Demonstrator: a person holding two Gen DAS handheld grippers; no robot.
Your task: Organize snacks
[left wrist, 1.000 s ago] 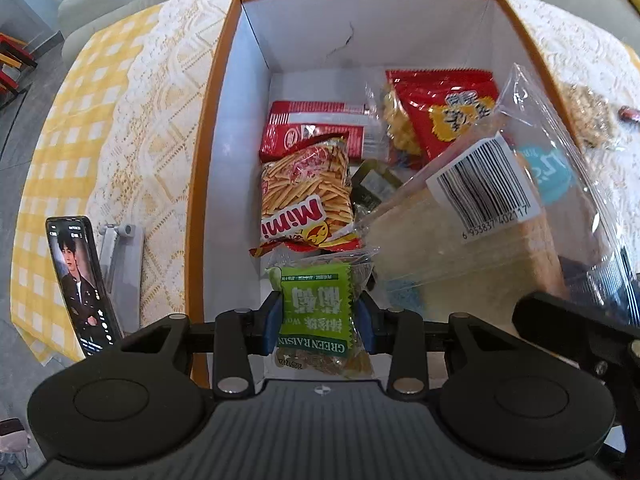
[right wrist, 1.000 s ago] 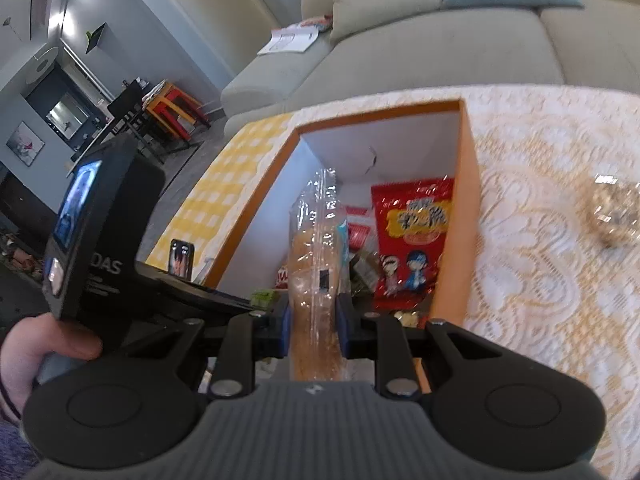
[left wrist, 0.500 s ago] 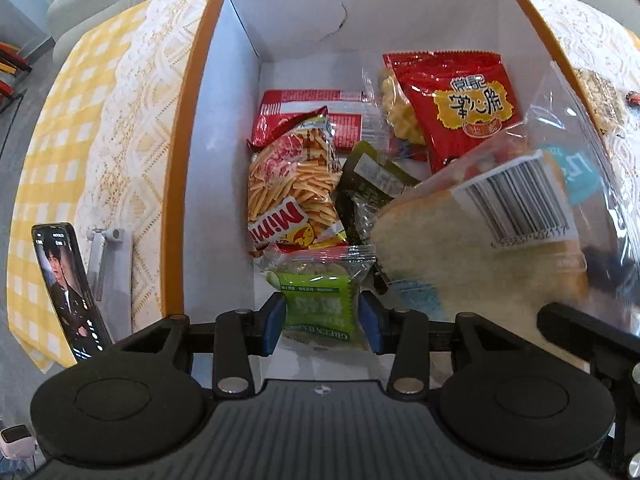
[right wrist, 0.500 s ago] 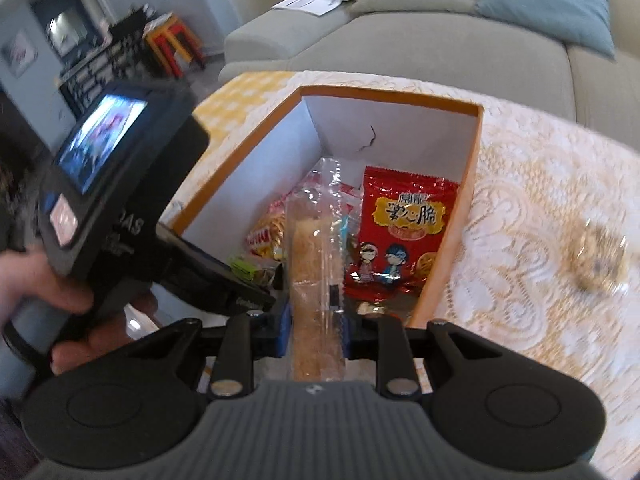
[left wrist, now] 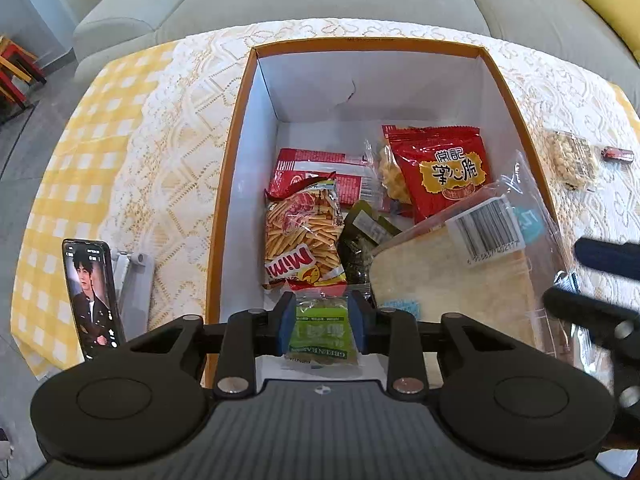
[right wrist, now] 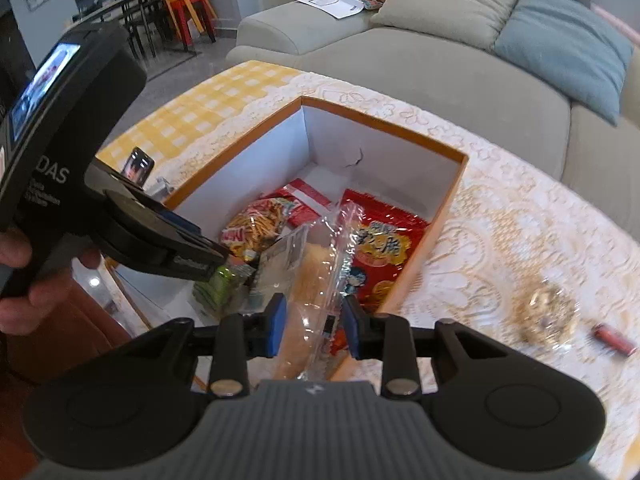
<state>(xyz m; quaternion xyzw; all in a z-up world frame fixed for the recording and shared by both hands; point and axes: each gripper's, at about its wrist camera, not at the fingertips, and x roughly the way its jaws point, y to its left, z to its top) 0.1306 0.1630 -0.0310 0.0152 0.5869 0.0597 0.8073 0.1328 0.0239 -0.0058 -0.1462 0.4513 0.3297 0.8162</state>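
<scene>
An orange-rimmed cardboard box (left wrist: 224,208) holds several snack bags. A green raisin packet (left wrist: 322,332) lies on the box floor by the near wall. My left gripper (left wrist: 321,322) hovers just above it, jaws closing, the packet seen between the blue pads without being pressed. A clear bag of sliced bread (right wrist: 308,292) leans inside the box at the right wall. My right gripper (right wrist: 314,328) straddles its near end with jaws opening and small gaps at both pads. One right-gripper finger (left wrist: 608,258) shows at the left view's right edge.
In the box lie a Mimi stick-snack bag (left wrist: 304,240), a red crisp bag (left wrist: 444,168), a red wafer pack (left wrist: 312,168) and a dark green packet (left wrist: 364,232). Right of the box, a clear nut packet (right wrist: 544,316) and a small red item (right wrist: 614,340). A phone (left wrist: 92,300) stands at the left.
The left gripper let go of the raisin packet, which now lies lower in the box, and rose. The right gripper rolled and loosened around the bread bag, now leaning in the box.
</scene>
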